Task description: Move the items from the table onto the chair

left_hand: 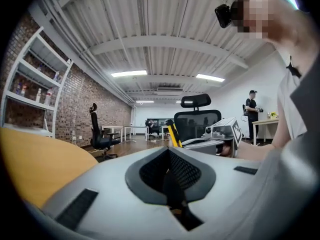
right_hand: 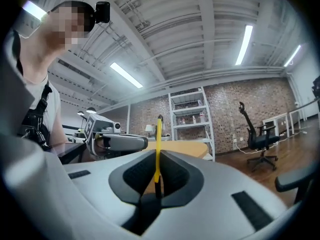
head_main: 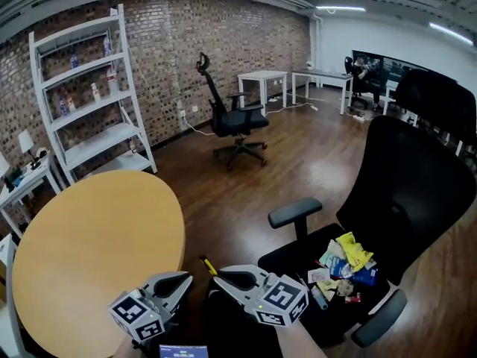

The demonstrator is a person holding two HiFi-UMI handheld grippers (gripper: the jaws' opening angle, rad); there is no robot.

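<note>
My right gripper (head_main: 218,277) (right_hand: 157,155) is shut on a thin yellow pen-like stick (head_main: 208,265) (right_hand: 157,146) with a black tip, which stands up between its jaws. My left gripper (head_main: 186,279) (left_hand: 167,150) is shut on nothing, close beside the right one; the yellow stick (left_hand: 173,133) shows past it. Both hang low between the round wooden table (head_main: 89,252) and the black office chair (head_main: 417,192). On the chair's seat (head_main: 294,263) lie several small items, among them a yellow snack bag (head_main: 354,250) and a blue packet (head_main: 366,276). The tabletop shows bare.
The chair's armrest (head_main: 295,212) juts out toward the grippers. A white shelf unit (head_main: 93,88) stands at the brick wall, a small white side table (head_main: 22,181) at the left. A second office chair (head_main: 235,118), white desks (head_main: 262,77) and a person (head_main: 365,73) are far back.
</note>
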